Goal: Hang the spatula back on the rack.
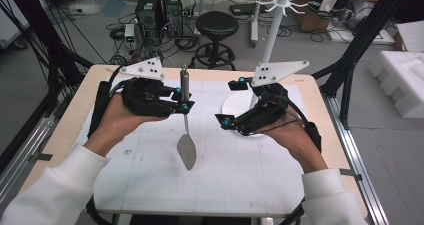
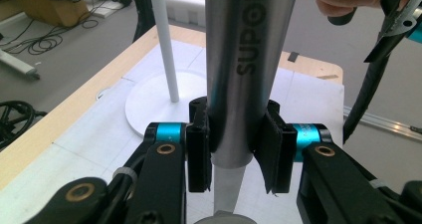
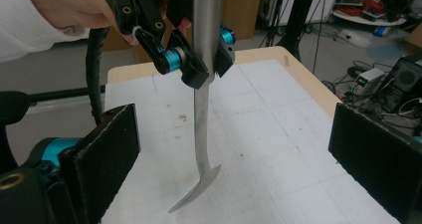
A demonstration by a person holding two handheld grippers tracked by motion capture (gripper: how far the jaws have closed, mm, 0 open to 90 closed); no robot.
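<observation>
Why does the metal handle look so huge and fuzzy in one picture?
Left gripper view: the spatula handle sits right at the lens, so it looms large and soft. Right gripper view: the spatula looks sharper and the near pads blur. High view: even light, faint shadows.

A white gridded mat (image 1: pixel 240 175) covers most of a light wooden table (image 1: pixel 75 110), and a white stand (image 1: pixel 272 40) with a round base and a crown of hooks rises near the table's far edge. Behind the table, a black round stool (image 1: pixel 216 25) sits on the grey floor near two dark computer towers (image 1: pixel 160 10) amid tangled cables. White foam blocks (image 1: pixel 400 80) lie on the floor at right, past a black metal frame (image 1: pixel 365 35).
</observation>
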